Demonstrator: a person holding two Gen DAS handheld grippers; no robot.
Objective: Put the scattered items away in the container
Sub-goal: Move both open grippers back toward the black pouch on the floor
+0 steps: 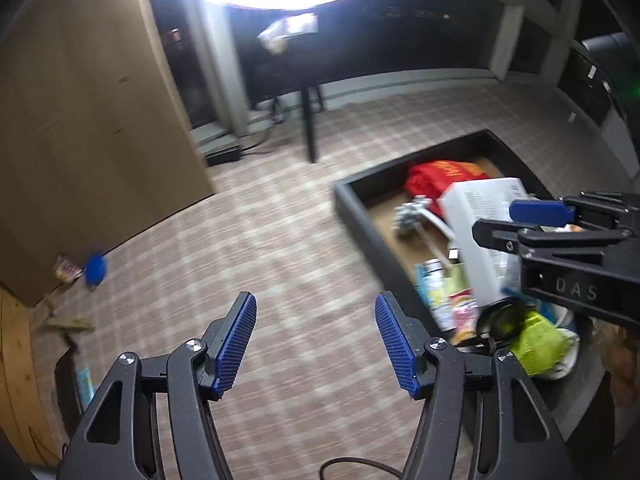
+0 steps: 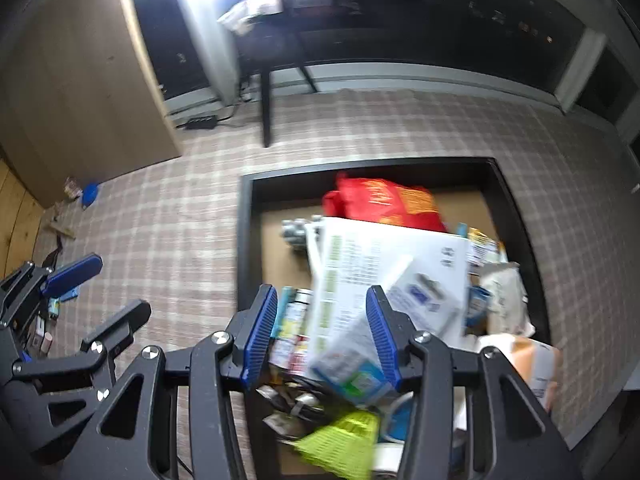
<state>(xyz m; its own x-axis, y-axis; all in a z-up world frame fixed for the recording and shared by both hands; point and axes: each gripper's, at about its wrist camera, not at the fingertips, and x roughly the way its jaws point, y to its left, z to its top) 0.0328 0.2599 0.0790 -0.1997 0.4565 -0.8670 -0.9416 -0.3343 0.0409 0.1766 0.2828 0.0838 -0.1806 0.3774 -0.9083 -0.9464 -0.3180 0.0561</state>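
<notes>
A black box (image 1: pixel 352 216) (image 2: pixel 245 240) sits on the checked carpet and holds a red bag (image 1: pixel 436 176) (image 2: pixel 380 200), a large white carton (image 1: pixel 476 224) (image 2: pixel 360 264), cans and a lime mesh item (image 1: pixel 540 340) (image 2: pixel 344 436). My left gripper (image 1: pixel 316 344) is open and empty over bare carpet left of the box; it also shows at the left of the right wrist view (image 2: pixel 96 288). My right gripper (image 2: pixel 322 332) is open above the box; a small white-blue carton (image 2: pixel 384 320), blurred, lies between and just beyond its pads. It also shows in the left wrist view (image 1: pixel 508 222).
A blue item (image 1: pixel 95 268) (image 2: pixel 90 193) and a small packet (image 1: pixel 66 268) lie by the wooden cabinet (image 1: pixel 80 120). More small items (image 2: pixel 52 312) lie on the floor at the left. A dark table leg (image 1: pixel 309 120) (image 2: pixel 265 108) and a power strip (image 1: pixel 222 156) stand beyond.
</notes>
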